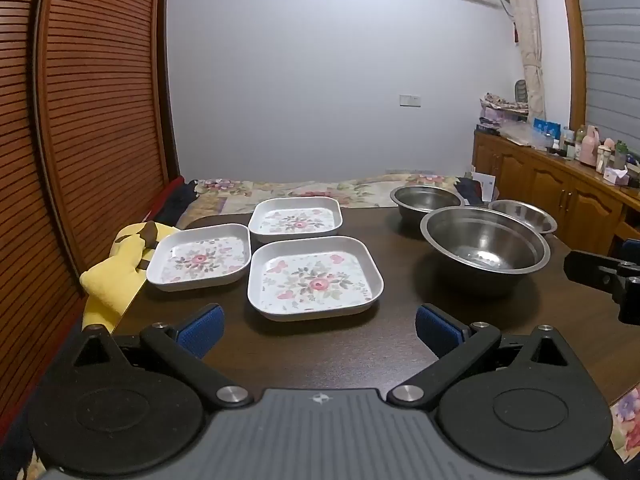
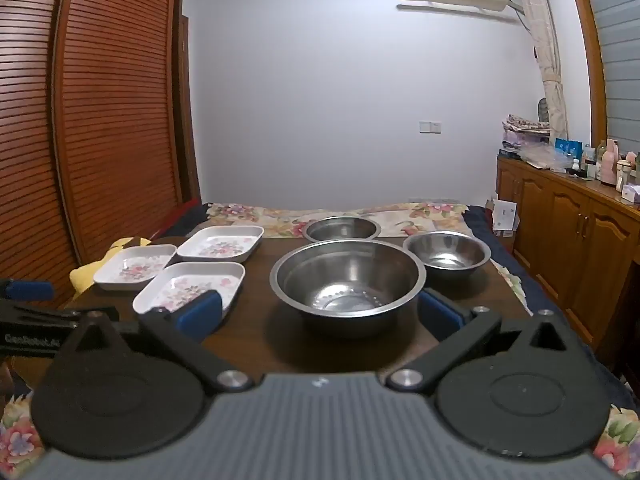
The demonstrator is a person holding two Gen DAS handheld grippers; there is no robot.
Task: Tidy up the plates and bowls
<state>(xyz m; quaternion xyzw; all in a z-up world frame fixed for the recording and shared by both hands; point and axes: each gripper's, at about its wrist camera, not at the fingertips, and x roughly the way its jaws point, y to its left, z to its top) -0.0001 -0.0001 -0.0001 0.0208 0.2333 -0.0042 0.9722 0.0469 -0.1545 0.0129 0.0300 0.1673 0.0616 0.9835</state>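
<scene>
Three square white plates with flower prints lie on the dark wooden table [image 1: 340, 348]: the nearest plate [image 1: 315, 278], a left plate [image 1: 200, 258] and a far plate [image 1: 296, 219]. Three steel bowls stand to the right: a large bowl [image 1: 485, 246], a far bowl [image 1: 425, 199] and a small right bowl [image 1: 522, 215]. My left gripper [image 1: 318, 330] is open and empty, just in front of the nearest plate. My right gripper [image 2: 320, 316] is open and empty, its fingers on either side of the large bowl [image 2: 347, 278]. The plates also show in the right wrist view [image 2: 190, 286].
A yellow plush toy [image 1: 116, 272] lies at the table's left edge beside a slatted wooden wardrobe [image 1: 80, 120]. A bed with a flowered cover [image 1: 320, 190] lies behind the table. A wooden cabinet [image 1: 560, 196] with bottles stands at the right.
</scene>
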